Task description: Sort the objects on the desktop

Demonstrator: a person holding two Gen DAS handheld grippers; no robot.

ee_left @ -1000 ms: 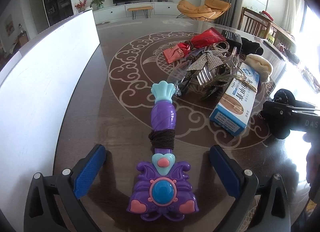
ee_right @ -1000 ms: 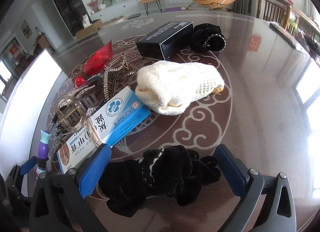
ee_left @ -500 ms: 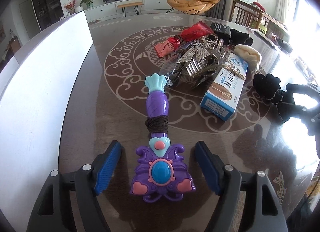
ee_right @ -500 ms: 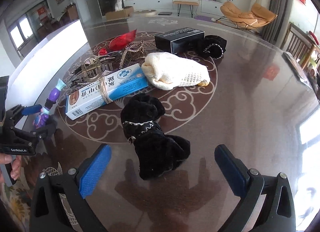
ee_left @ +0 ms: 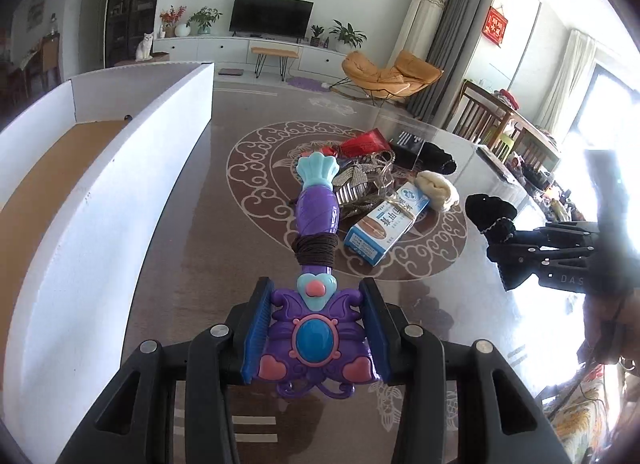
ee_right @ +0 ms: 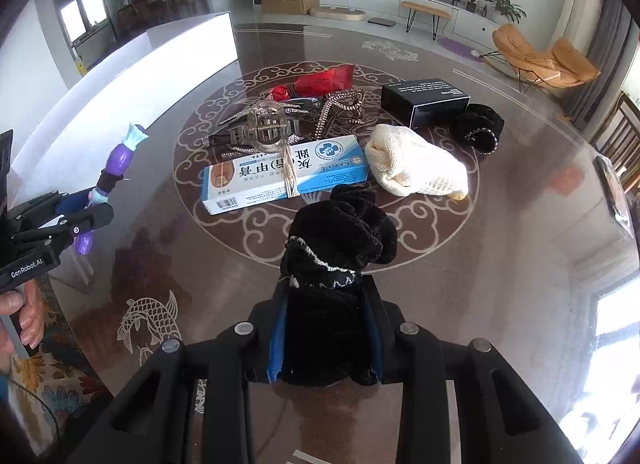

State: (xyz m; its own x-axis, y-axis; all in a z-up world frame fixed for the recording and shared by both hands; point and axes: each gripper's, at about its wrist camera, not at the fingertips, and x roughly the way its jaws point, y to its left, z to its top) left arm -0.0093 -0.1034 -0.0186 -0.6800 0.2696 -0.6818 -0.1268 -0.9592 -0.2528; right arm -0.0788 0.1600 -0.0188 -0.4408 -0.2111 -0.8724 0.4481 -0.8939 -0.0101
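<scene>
A purple toy wand point(ee_left: 316, 220) with a teal tip and a blue gem sits between the blue pads of my left gripper point(ee_left: 316, 304). Its jaws are closing and press on the wand's winged head, which is lifted off the dark patterned table point(ee_left: 208, 248). My right gripper point(ee_right: 324, 296) is shut on a black velvet scrunchie-like bundle point(ee_right: 340, 232) with a silver trim, held above the table. In the right wrist view the left gripper point(ee_right: 80, 212) shows at the left edge with the wand point(ee_right: 120, 160) pointing up from it.
A long white box point(ee_left: 100, 192) with a brown floor stands open along the table's left side. Mid-table lie a blue-white medicine carton point(ee_right: 288, 172), a clear hair claw point(ee_right: 264, 128), a red pouch point(ee_right: 320, 80), a cream knit piece point(ee_right: 416, 168), a black carton point(ee_right: 424, 100) and another black velvet bundle point(ee_right: 478, 124).
Both grippers went from wide open to closed: the left on the wand, the right on the black velvet bundle. Both have risen, lifting their objects off the table.
</scene>
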